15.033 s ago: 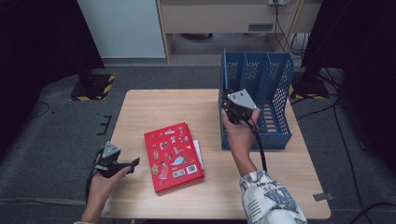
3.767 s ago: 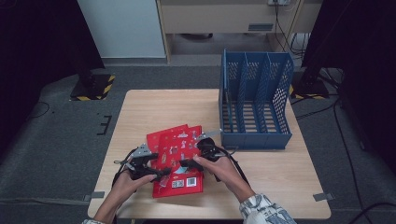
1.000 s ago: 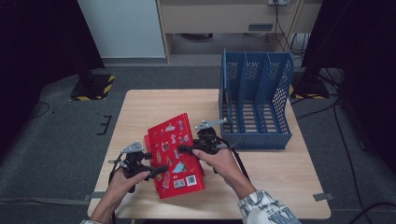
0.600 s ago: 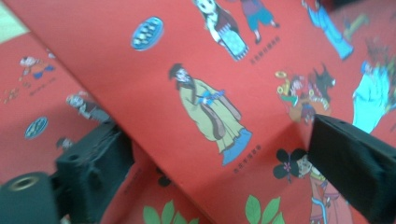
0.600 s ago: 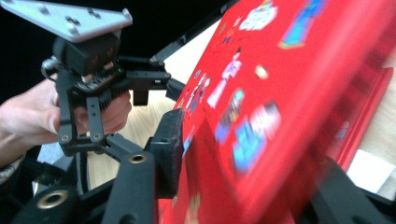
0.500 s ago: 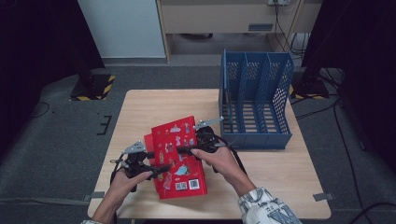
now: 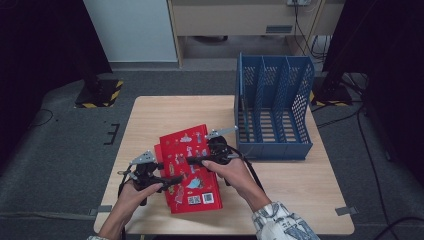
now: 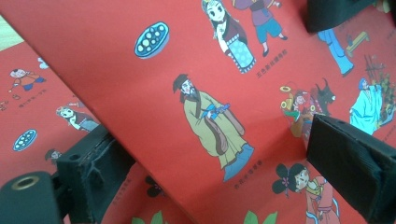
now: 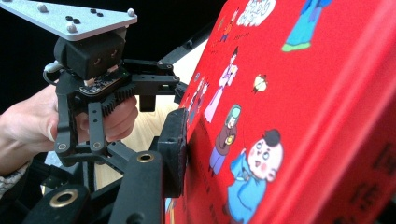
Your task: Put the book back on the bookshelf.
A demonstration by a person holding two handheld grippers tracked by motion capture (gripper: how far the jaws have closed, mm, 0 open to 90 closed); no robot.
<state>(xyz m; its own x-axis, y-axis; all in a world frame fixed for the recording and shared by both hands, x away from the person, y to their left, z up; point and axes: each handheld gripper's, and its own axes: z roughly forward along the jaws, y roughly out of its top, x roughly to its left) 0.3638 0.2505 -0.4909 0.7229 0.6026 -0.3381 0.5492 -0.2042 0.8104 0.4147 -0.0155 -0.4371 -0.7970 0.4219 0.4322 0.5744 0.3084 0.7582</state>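
Observation:
Two red picture books lie stacked on the table [image 7: 165, 112]. The upper book [image 7: 182, 147] [image 8: 210, 93] [image 9: 303, 93] is tilted up off the lower book [image 7: 200, 197] [image 8: 32, 107]. My right gripper [image 7: 192, 161] is shut on the upper book's right edge. Its jaws have just been closing, and one pad [image 9: 173, 149] presses the cover. My left gripper [image 7: 167, 181] [image 8: 219, 156] stands open at the books' left edge, one jaw under the raised book and one over its cover.
A blue slotted file rack [image 7: 274, 107] stands at the table's far right, close to the right hand. Bare wood lies beyond the books and along the front right. The left hand with its gripper [image 9: 140, 88] faces the right gripper.
The upper book has tipped up a little more in the right gripper since a second ago. Both hands have stayed where they were.

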